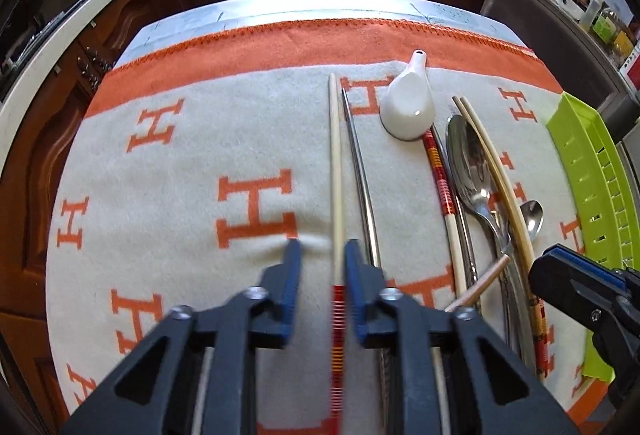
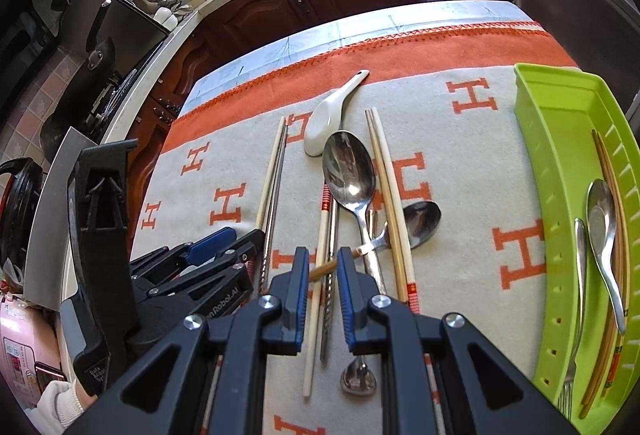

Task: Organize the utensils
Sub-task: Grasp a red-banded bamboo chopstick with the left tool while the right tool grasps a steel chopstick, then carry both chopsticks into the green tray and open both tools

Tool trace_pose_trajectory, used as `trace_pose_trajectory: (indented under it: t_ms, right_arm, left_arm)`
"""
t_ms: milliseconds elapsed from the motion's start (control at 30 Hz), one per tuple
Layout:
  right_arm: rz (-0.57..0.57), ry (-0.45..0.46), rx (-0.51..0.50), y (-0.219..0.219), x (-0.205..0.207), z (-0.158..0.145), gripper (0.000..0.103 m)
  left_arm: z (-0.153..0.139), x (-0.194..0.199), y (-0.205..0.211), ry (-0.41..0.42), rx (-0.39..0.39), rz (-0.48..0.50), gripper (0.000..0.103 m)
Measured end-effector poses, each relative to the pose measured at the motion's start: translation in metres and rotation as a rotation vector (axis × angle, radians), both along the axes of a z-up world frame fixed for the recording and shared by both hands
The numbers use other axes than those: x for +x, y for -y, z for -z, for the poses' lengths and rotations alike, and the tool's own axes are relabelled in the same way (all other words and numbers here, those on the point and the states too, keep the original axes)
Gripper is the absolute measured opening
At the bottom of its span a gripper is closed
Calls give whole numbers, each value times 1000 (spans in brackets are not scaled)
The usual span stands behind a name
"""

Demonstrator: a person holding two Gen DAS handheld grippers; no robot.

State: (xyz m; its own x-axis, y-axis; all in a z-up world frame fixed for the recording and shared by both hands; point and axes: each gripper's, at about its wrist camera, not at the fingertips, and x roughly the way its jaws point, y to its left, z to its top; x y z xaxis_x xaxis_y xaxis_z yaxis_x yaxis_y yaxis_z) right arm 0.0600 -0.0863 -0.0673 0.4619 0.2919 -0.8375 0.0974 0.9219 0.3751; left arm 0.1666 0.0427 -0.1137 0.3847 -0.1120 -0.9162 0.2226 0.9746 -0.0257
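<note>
Right wrist view: utensils on patterned blanket, tray at right.

Right gripper (image 2: 322, 291) hovered over a cream chopstick (image 2: 318, 275) and steel chopstick (image 2: 331, 275), jaws slightly apart. Large steel spoon (image 2: 349, 167) lay beyond. Green tray (image 2: 536, 139) held a spoon, fork, chopsticks.

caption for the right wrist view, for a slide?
Right gripper hovers over loose chopsticks and spoons on an H-patterned blanket; green tray alongside already holds sorted utensils.

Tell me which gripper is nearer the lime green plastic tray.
Right. The right gripper hovers over the utensil pile in the middle of the blanket, beside the lime green plastic tray. The left gripper sits farther away, straddling a cream chopstick.
</note>
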Motion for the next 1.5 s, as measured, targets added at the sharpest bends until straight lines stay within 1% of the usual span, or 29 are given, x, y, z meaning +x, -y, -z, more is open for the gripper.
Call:
trace_pose_trajectory:
  t_ms: [33, 100, 167, 400, 567, 700, 900, 1000, 1033, 1067, 1100, 1300, 1367, 1500]
  right_arm:
    - [-4, -1, 0, -2, 2, 1, 15]
    - [-11, -4, 3, -6, 7, 4, 15]
    - [-22, -11, 10, -11, 11, 7, 15]
    - [-57, -38, 7, -36, 25, 25, 15]
    - [-85, -34, -24, -58, 31, 34, 15]
    - [-114, -30, -91, -77, 35, 41, 15]
    - [-129, 50, -273, -103, 30, 42, 15]
    - [-116, 88, -327, -109, 25, 44, 14]
    - [-105, 90, -326, -108, 25, 44, 12]
    - [-90, 89, -322, -106, 25, 44, 8]
    - [-79, 85, -302, -104, 26, 44, 7]
    - [-33, 46, -145, -81, 28, 40, 5]
    - [-23, 60, -114, -75, 22, 32, 5]
    - [-24, 104, -84, -63, 7, 7, 5]
  left_arm:
    - [0, 4, -3, -7, -17, -7, 4]
    - [0, 9, -14, -22, -71, -33, 3]
    - [0, 9, -24, -26, -97, -63, 3]
    - [-7, 2, -70, -14, -137, -175, 3]
    - [-13, -4, -97, 5, -142, -227, 3]
    - [-13, -6, -110, 10, -146, -250, 3]
    - [-14, -8, -119, 13, -156, -269, 3]
    - [-14, -9, -120, 12, -159, -273, 3]
    - [-15, -9, -120, 13, -160, -273, 3]
    - [-16, -11, -120, 14, -159, -274, 3]
    - [-17, -11, -120, 17, -159, -274, 3]
    - [-31, -21, -115, 39, -160, -270, 3]
    - [-38, -26, -109, 49, -163, -262, 3]
    - [-55, -41, -85, 68, -173, -224, 3]
